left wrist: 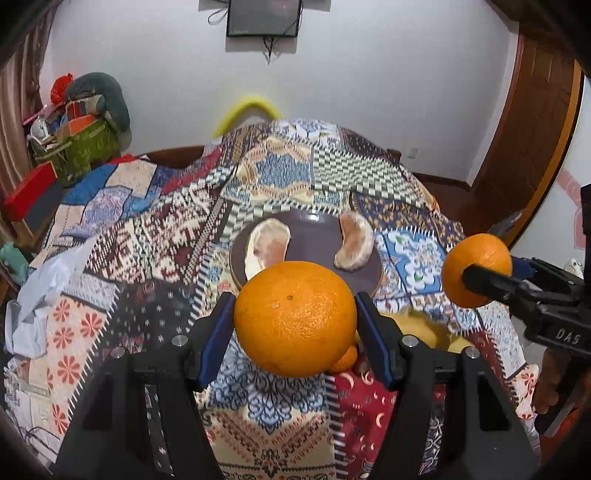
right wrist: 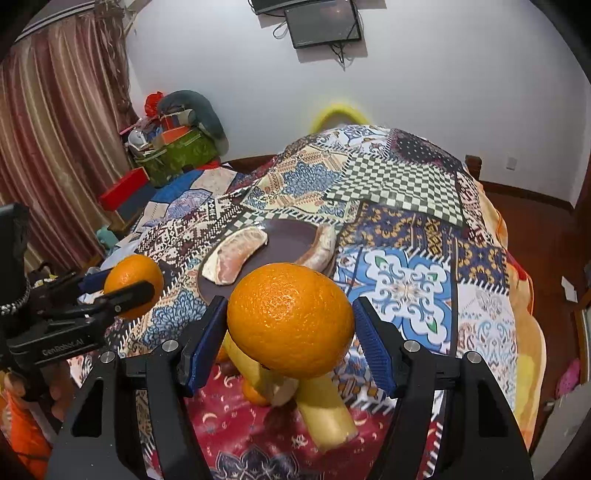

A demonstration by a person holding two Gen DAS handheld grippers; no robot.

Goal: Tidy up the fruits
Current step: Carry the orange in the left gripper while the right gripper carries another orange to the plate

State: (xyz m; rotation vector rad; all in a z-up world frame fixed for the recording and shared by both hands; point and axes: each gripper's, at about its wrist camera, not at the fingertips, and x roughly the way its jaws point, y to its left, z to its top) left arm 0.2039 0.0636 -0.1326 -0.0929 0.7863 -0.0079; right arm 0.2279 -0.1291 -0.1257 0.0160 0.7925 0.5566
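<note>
Two oranges, one per gripper. My left gripper (left wrist: pixel 295 321) has its blue pads (left wrist: pixel 218 332) pressed on both sides of a big orange (left wrist: pixel 295 317), held above the patchwork cloth (left wrist: pixel 155 251). My right gripper (right wrist: pixel 290 325) clamps the other orange (right wrist: pixel 291 321) the same way, also off the cloth. Under the right one I see peel pieces (right wrist: pixel 325 410) and a small tangerine (right wrist: pixel 255 395) on the cloth. Farther out sits a dark plate (left wrist: pixel 314 236) carrying two peeled fruit wedges, left wedge (left wrist: pixel 267 245) and right wedge (left wrist: pixel 352 243), apart from each other. Beyond: white wall, a screen (left wrist: pixel 263 16).
</note>
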